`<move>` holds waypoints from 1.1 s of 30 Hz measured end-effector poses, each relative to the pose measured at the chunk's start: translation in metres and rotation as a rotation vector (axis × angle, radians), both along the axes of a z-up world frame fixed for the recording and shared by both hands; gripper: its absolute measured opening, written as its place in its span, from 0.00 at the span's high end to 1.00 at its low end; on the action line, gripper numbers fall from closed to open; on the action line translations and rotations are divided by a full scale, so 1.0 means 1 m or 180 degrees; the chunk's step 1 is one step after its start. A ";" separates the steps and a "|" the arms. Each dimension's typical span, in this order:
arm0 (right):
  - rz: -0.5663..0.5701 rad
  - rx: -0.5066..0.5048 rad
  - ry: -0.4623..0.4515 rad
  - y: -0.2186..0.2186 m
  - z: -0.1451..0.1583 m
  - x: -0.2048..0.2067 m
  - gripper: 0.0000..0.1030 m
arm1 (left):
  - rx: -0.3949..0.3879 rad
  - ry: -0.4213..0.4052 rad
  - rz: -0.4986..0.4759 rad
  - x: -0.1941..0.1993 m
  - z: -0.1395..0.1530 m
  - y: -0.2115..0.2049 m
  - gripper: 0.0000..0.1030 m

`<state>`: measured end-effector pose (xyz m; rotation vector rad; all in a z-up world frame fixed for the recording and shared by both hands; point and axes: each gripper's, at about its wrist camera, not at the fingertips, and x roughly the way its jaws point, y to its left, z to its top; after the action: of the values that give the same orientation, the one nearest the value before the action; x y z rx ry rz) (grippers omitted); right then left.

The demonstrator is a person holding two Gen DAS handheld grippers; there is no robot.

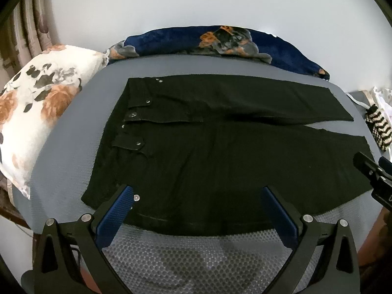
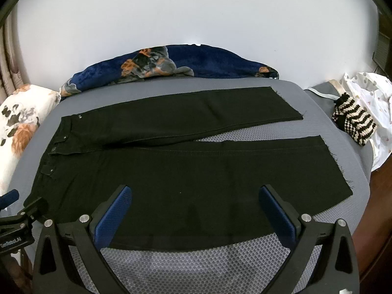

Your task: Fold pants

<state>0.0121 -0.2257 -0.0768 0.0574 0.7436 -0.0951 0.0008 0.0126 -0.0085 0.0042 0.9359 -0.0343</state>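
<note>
Black pants (image 2: 171, 171) lie flat on the grey bed (image 2: 343, 127), waist left, legs splayed right; left gripper (image 1: 197, 192) and right gripper (image 2: 196, 191) jaws apart

Black pants (image 2: 171, 171) lie flat beyond the right gripper's (image 2: 196, 193) spread fingers.

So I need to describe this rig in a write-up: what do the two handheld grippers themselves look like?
Both look alike: the left gripper and right gripper have black angular frames with triangular cut-outs, silver round bolts at the joints, and two fingers lined with textured blue pads. Seen from the right wrist camera, the left gripper's body carries small white lettering, too small to read surely.
</note>
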 end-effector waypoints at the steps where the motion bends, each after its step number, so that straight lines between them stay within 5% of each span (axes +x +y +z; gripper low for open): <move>1: -0.0001 -0.0002 -0.0003 0.000 0.000 0.000 0.00 | 0.0003 -0.0003 0.0007 0.000 0.000 0.000 0.00; 33: -0.0006 0.0020 -0.0094 0.000 -0.001 0.000 0.00 | 0.0070 -0.0048 0.0026 0.003 0.002 -0.001 0.00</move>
<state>0.0122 -0.2256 -0.0778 0.0653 0.7144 -0.0935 0.0043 0.0112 -0.0068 0.0209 0.9210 -0.0166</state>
